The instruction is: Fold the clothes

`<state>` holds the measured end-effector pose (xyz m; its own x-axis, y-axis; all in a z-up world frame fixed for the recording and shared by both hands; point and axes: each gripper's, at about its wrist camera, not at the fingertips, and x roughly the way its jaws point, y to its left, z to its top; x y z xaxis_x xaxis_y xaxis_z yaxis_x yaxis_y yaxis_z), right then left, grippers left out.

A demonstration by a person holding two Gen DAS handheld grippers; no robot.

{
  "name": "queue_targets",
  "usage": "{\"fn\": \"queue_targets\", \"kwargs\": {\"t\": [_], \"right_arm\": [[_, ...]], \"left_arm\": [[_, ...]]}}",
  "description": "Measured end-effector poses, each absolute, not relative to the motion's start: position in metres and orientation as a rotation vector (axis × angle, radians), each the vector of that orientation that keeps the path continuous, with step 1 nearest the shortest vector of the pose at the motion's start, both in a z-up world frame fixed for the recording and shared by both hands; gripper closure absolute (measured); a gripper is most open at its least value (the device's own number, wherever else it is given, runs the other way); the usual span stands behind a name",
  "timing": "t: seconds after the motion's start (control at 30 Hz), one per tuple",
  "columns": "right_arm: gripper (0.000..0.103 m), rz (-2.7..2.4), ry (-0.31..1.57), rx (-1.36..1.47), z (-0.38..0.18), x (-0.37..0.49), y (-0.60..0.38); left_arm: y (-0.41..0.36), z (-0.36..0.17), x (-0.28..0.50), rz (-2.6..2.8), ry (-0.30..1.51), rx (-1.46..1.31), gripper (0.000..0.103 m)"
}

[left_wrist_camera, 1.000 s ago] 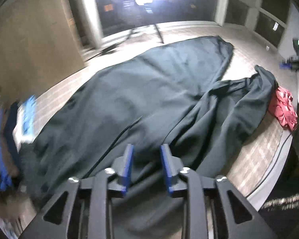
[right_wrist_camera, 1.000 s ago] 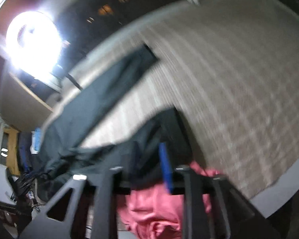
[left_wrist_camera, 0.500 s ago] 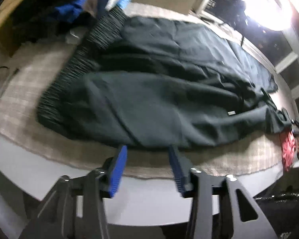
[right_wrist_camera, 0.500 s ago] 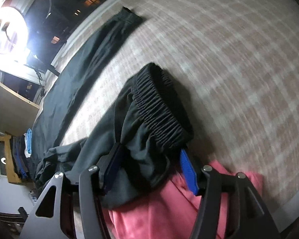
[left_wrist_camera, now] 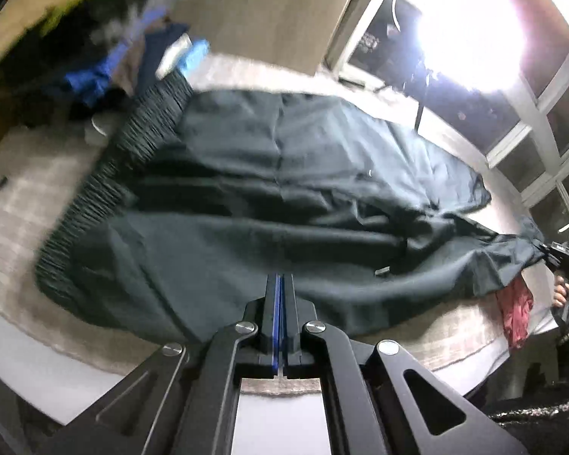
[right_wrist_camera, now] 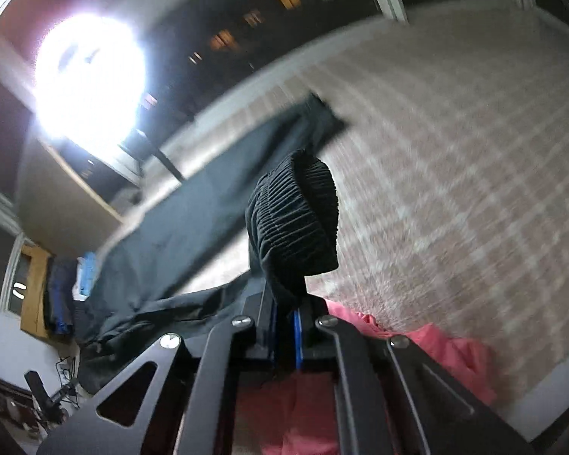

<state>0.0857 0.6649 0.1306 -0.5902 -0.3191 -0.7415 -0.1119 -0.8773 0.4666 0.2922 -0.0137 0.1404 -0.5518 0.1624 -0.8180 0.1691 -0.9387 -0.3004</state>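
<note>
Right tongs (right_wrist_camera: 284,313) had just clamped the trousers' cuff (right_wrist_camera: 294,220) — left tongs (left_wrist_camera: 279,288) pinched their near edge; folding could begin.

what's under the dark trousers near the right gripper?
A pink garment sticks out from beneath the dark trousers, lying on the checked cloth. The right gripper pinches the ribbed cuff. How far the pink reaches beneath is hidden.

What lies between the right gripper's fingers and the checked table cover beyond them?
In the right wrist view, the right gripper is shut on the ribbed elastic cuff of the dark trousers, which bunches up before the checked table cover; a pink garment lies underneath.
</note>
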Motion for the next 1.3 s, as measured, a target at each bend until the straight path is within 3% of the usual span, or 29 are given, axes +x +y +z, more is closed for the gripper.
{"fn": "queue_targets", "kwargs": {"t": [0.17, 0.23, 0.3, 0.43, 0.6, 0.77, 0.83, 0.9, 1.17, 1.3], "right_arm": [[0.097, -2.578, -0.835, 1.247, 0.162, 0.106, 0.675], [0.097, -2.533, -0.895, 1.159, 0.176, 0.117, 0.679], [0.097, -2.550, -0.875, 1.120, 0.185, 0.125, 0.679], [0.097, -2.690, -0.658, 1.361, 0.163, 0.113, 0.673], [0.097, -2.609, -0.844, 1.405, 0.131, 0.103, 0.685], [0.097, -2.600, -0.841, 1.420, 0.128, 0.097, 0.685], [0.097, -2.604, -0.836, 1.415, 0.130, 0.095, 0.685], [0.097, -2.613, -0.825, 1.413, 0.132, 0.091, 0.682], [0.097, -2.695, -0.747, 1.329, 0.176, 0.077, 0.684], [0.097, -2.714, -0.712, 1.417, 0.163, 0.027, 0.679]], "left_arm": [[-0.024, 0.130, 0.296, -2.608, 0.537, 1.565, 0.099], [-0.021, 0.120, 0.297, -2.571, 0.530, 1.590, 0.087], [-0.020, 0.113, 0.299, -2.554, 0.533, 1.590, 0.067], [-0.037, 0.099, 0.309, -2.455, 0.563, 1.562, 0.064], [-0.077, 0.082, 0.326, -2.326, 0.735, 1.471, 0.057], [-0.100, 0.066, 0.326, -2.288, 1.055, 1.407, 0.057], [-0.098, 0.065, 0.316, -2.301, 1.047, 1.400, 0.061], [-0.097, 0.068, 0.305, -2.305, 0.996, 1.407, 0.100], [-0.115, 0.131, 0.262, -2.394, 0.955, 1.333, 0.101], [-0.124, 0.131, 0.192, -2.365, 0.805, 1.403, 0.092]]}}
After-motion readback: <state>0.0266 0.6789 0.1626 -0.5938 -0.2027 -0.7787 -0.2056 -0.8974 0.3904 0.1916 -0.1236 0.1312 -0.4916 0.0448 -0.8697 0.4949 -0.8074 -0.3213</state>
